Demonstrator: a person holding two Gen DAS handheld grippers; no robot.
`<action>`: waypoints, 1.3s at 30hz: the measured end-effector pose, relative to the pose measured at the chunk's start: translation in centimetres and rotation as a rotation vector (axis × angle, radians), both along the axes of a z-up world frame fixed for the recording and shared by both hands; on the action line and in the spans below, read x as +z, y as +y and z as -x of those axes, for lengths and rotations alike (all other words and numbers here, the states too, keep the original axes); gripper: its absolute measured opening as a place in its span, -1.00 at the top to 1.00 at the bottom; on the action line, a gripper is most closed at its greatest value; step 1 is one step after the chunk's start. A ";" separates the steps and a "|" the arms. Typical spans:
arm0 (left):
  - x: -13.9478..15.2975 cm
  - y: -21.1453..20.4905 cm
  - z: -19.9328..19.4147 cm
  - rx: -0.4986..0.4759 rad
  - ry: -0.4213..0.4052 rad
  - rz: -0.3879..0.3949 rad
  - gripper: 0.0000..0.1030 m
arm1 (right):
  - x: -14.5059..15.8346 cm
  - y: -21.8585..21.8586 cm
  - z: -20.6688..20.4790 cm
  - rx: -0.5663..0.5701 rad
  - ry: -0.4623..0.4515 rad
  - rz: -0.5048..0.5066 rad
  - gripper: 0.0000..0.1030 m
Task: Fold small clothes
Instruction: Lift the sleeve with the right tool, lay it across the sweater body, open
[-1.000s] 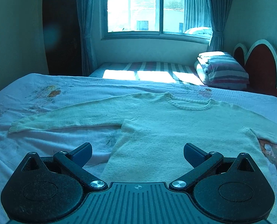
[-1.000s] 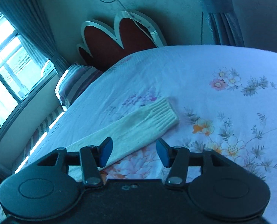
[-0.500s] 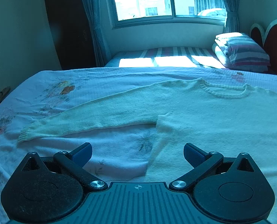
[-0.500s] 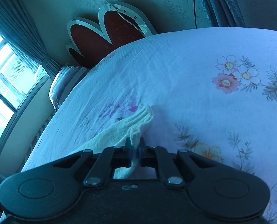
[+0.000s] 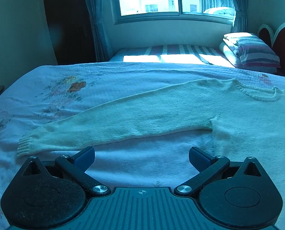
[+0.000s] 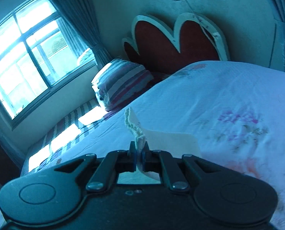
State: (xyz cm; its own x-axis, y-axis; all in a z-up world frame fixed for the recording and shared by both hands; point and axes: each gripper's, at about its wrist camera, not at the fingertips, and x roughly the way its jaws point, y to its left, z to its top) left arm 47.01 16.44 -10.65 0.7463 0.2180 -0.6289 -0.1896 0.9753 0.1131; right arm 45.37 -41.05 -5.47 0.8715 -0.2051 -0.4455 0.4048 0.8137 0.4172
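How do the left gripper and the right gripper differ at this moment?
The left gripper is open and holds nothing; the right gripper is shut on the ribbed sleeve cuff of the cream sweater. The left gripper hovers just short of the other sleeve, which lies flat on the bedspread; the right gripper has its cuff raised off the bedspread. Both are black with blue pads.

L gripper (image 5: 141, 158): blk, blue pads, silver screws | R gripper (image 6: 139, 153): same
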 end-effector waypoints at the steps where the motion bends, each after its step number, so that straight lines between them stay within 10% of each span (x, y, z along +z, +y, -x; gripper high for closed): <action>1: 0.0 1.1 0.4 0.009 -0.004 -0.004 -1.00 | 0.4 2.2 -1.1 0.036 -0.002 0.010 0.87; 11: -0.7 9.5 5.1 0.079 -0.005 -0.037 -1.00 | -1.5 26.6 -10.6 0.479 0.082 0.045 0.87; 18: -1.0 12.7 6.6 0.130 -0.009 -0.004 -1.00 | -5.1 35.7 -11.3 0.603 0.181 0.095 0.87; 23: -1.0 12.8 6.4 0.129 -0.007 0.002 -1.00 | -5.4 37.2 -10.7 0.615 0.187 0.082 0.86; 28: 0.0 11.0 5.1 0.083 -0.049 0.066 -1.00 | -6.3 38.4 -10.7 0.742 0.185 0.064 0.04; 33: 1.6 6.2 1.2 -0.017 -0.115 0.149 -1.00 | -3.4 33.4 -6.8 0.654 0.072 0.049 0.53; 39: 1.5 -2.1 -4.7 -0.216 -0.102 0.252 -0.90 | -2.2 23.5 -3.4 0.446 0.098 0.076 0.57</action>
State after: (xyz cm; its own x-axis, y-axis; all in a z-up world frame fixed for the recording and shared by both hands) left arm 51.76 14.36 -9.16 0.8198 -0.1046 -0.5629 0.0263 0.9890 -0.1454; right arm 48.81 -17.54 -7.70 0.8363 0.1454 -0.5287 0.0424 0.9441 0.3268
